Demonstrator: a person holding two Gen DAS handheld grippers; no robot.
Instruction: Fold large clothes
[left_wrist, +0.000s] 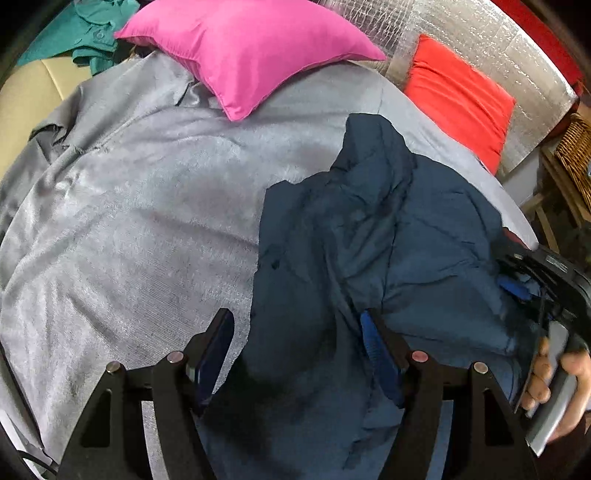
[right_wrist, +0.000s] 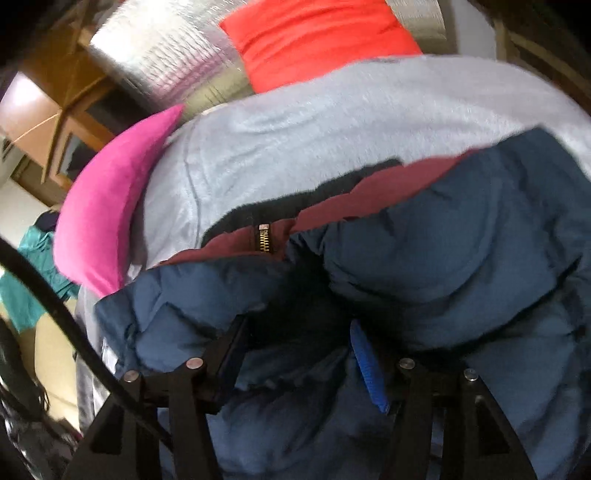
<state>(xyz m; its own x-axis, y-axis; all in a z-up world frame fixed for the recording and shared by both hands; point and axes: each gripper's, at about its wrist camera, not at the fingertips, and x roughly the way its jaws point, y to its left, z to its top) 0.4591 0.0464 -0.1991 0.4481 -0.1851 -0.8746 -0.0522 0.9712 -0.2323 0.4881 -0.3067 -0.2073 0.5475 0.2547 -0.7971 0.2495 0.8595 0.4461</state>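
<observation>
A dark blue padded jacket (left_wrist: 388, 236) lies bunched on a grey blanket (left_wrist: 140, 206). My left gripper (left_wrist: 299, 325) is open, its fingers astride the jacket's left edge just above the cloth. The right gripper (left_wrist: 543, 280) shows at the right edge of the left wrist view, in a hand, against the jacket. In the right wrist view the jacket (right_wrist: 443, 240) fills the lower frame, with maroon lining (right_wrist: 369, 195) and a brass zipper (right_wrist: 263, 238) showing. My right gripper (right_wrist: 299, 332) is open with jacket folds between its fingers.
A pink pillow (left_wrist: 251, 48) and a red pillow (left_wrist: 458, 99) lie at the far side of the blanket. A teal garment (left_wrist: 88, 33) lies far left. A silver quilted sheet (left_wrist: 491, 40) and a wicker basket (left_wrist: 576, 155) are at the right.
</observation>
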